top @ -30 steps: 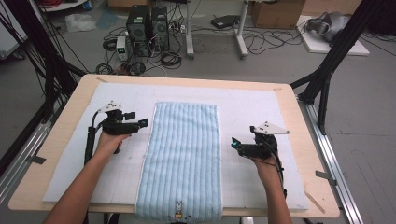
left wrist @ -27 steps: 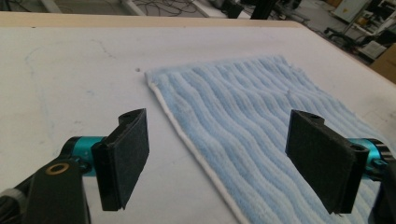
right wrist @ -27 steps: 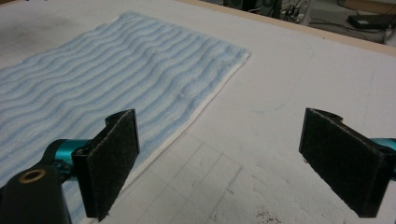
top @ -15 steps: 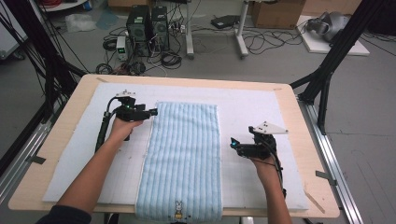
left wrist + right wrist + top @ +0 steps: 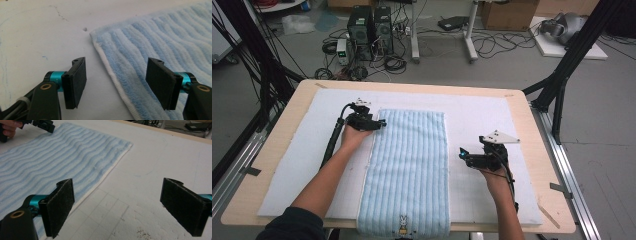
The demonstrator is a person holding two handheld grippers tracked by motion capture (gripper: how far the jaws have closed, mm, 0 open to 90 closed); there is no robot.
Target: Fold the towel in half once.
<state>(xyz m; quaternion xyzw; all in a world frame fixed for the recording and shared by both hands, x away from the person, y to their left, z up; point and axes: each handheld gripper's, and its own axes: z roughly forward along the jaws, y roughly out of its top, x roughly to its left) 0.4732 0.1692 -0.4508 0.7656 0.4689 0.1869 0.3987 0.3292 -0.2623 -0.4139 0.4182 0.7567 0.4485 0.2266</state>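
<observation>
Left gripper [image 5: 379, 123] sits low at the far left corner of the ribbed, fluffy blue towel [image 5: 409, 165], its 2 flat black fingers [image 5: 75, 82] just closing, apart, straddling the white hem. The towel lies flat on the white-padded counter [image 5: 492, 107]. Right gripper [image 5: 463, 156] hovers beside it, fingers wide, empty.

Left gripper [image 5: 381, 123]: jaws apart, just been closing, nothing pressed between the pads; forearm stretched forward.
Right gripper [image 5: 462, 155]: jaws spread wide, nothing between them; wrist low, pointing toward the left hand [image 5: 353, 136].
</observation>
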